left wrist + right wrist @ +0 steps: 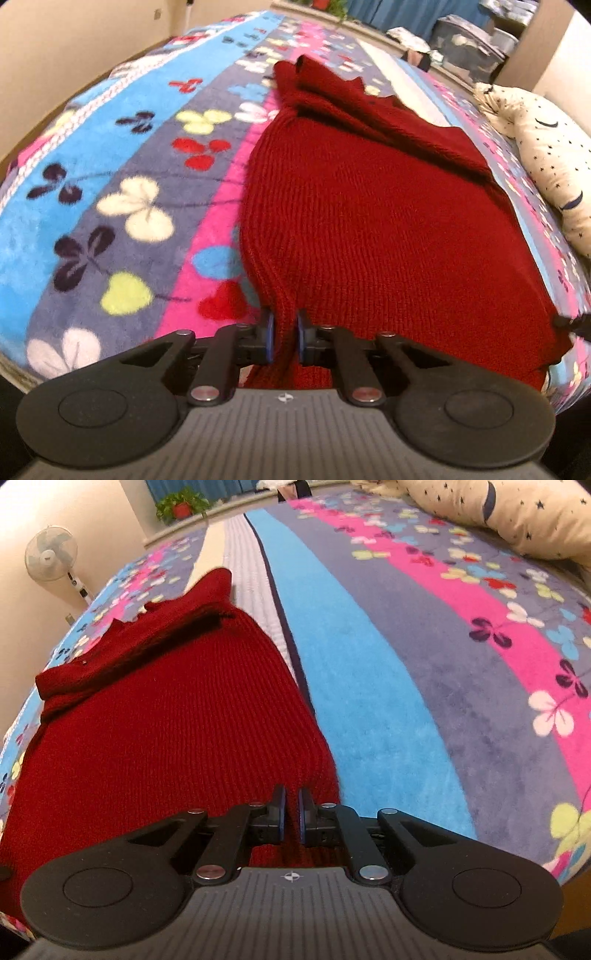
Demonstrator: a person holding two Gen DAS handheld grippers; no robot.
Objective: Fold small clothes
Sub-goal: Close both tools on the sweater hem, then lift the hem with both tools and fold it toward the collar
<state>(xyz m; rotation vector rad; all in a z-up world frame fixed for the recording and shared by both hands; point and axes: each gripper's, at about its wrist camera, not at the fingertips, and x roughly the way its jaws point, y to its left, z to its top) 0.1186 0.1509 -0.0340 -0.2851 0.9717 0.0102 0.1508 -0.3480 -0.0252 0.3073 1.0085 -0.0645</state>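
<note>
A bed fills both views, covered by a fleece blanket (110, 206) striped in blue, grey-violet and pink, printed with clover-like flowers. On it lies a dark red knitted sweater (369, 229), spread flat along the stripes, its near hem at the edge closest to the cameras and its far end bunched into folds with a sleeve laid across. A cream pillow (550, 147) dotted with small black stars rests on the blanket off to the right side, apart from the sweater.

The left gripper (284, 339) is clamped on the sweater's near-left hem, a ridge of knit pinched between its blue pads. The right gripper (291, 816) pinches the near-right hem corner likewise, jaws almost together with red knit between them.

Beyond the bed stand beige walls, a white pedestal fan (51, 557), a potted plant (183, 506) in a red pot before blue curtains, and grey storage bins (469, 40) whose contents are too blurred to identify. The sweater's collar is hard to make out.
</note>
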